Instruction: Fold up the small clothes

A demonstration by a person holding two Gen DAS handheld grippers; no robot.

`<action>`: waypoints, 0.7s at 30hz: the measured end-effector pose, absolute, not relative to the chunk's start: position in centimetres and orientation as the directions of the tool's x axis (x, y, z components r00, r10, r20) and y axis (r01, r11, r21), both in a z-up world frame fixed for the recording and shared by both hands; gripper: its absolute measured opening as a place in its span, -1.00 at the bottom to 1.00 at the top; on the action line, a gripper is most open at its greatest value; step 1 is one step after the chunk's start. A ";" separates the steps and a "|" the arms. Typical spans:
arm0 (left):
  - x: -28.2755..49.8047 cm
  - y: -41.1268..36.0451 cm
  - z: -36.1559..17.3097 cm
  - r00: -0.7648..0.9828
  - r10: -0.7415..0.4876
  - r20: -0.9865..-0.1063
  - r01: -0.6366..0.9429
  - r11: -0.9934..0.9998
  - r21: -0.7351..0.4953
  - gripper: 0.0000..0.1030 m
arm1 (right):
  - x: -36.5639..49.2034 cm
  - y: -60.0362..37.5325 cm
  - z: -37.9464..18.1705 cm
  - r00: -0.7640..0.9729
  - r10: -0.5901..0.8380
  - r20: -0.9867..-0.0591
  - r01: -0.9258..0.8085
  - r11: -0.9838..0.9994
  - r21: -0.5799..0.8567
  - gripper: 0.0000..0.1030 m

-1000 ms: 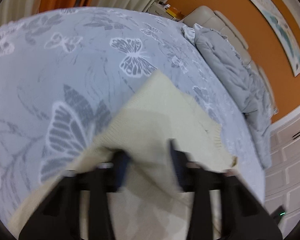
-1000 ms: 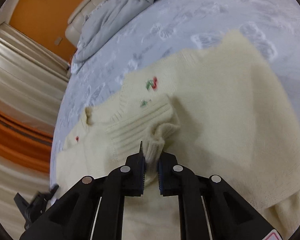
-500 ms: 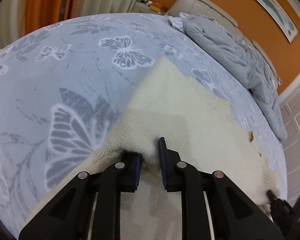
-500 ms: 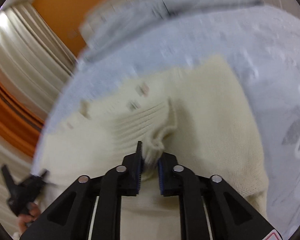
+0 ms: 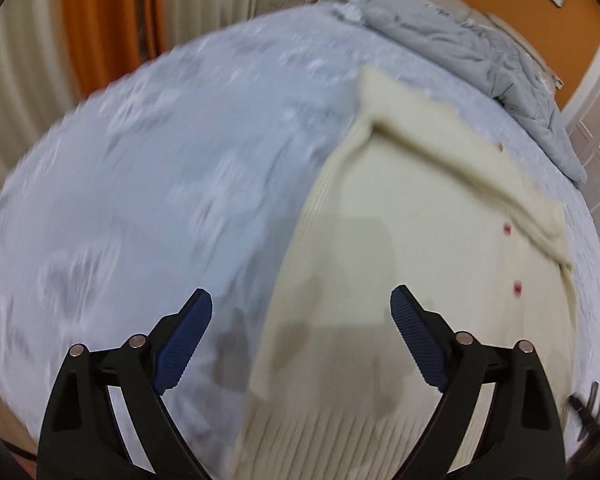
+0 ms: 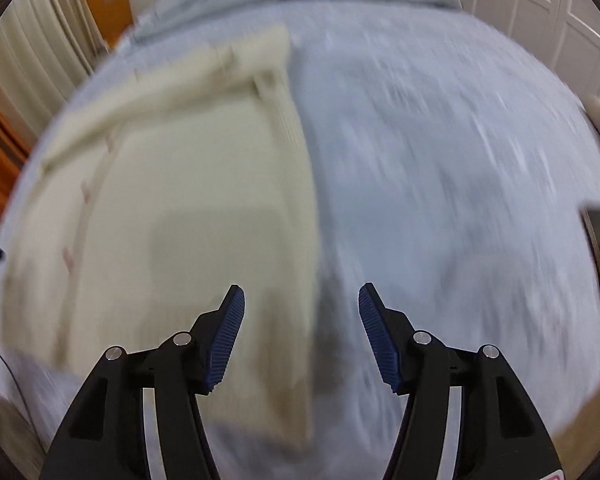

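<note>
I see both sets of jaws opening and empty, left gripper (image 5: pixel 300 320) and right gripper (image 6: pixel 302 320) straddling opposite long edges of the cream cardigan (image 5: pixel 400 220) running away across the bed (image 5: pixel 160 200).

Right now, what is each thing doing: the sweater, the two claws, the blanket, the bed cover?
Cream sweater: lying flat on the bed, one sleeve folded across it, let go.
Left claw: jaws opening, nothing gripped, above the sweater's edge.
Right claw: jaws opening, nothing gripped, above the sweater's other edge.
Grey blanket: crumpled in a heap at the far end.
Bed cover: spread flat.
</note>
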State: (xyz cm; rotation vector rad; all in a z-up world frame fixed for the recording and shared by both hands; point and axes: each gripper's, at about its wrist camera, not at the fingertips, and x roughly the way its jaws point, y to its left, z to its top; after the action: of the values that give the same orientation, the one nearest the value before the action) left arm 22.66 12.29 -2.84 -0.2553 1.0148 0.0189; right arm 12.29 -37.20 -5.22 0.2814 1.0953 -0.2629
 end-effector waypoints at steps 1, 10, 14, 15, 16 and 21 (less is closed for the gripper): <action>21.8 12.3 -3.3 0.515 -0.110 -0.850 -0.139 0.968 -0.210 0.72 | 12.1 -36.8 -5.4 0.414 -0.065 -0.908 0.349 0.933 0.092 0.14; 18.7 9.1 -5.8 0.496 -0.072 -0.865 -0.100 0.985 -0.139 0.72 | 13.6 -33.4 -6.2 0.424 -0.127 -0.897 0.321 0.947 0.018 0.13; 18.5 8.3 -6.2 0.515 -0.039 -0.857 -0.082 0.992 -0.094 0.75 | 13.0 -34.2 -6.7 0.428 -0.121 -0.896 0.320 0.947 0.025 0.14; 18.5 8.2 -6.3 0.519 -0.037 -0.854 -0.084 0.992 -0.093 0.75 | 13.1 -34.1 -6.8 0.428 -0.118 -0.896 0.322 0.946 0.029 0.15; 18.5 8.2 -6.3 0.520 -0.036 -0.853 -0.085 0.992 -0.094 0.76 | 13.1 -34.2 -6.9 0.428 -0.117 -0.896 0.325 0.945 0.032 0.16; 18.6 8.0 -6.5 0.536 -0.026 -0.844 -0.087 0.992 -0.086 0.78 | 13.1 -34.2 -6.9 0.429 -0.117 -0.896 0.327 0.944 0.034 0.18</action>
State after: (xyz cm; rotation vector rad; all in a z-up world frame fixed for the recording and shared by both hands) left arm 18.56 7.99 -6.51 -0.1226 1.0046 0.0364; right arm 13.06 -34.18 -6.89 0.2148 1.0944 -0.2796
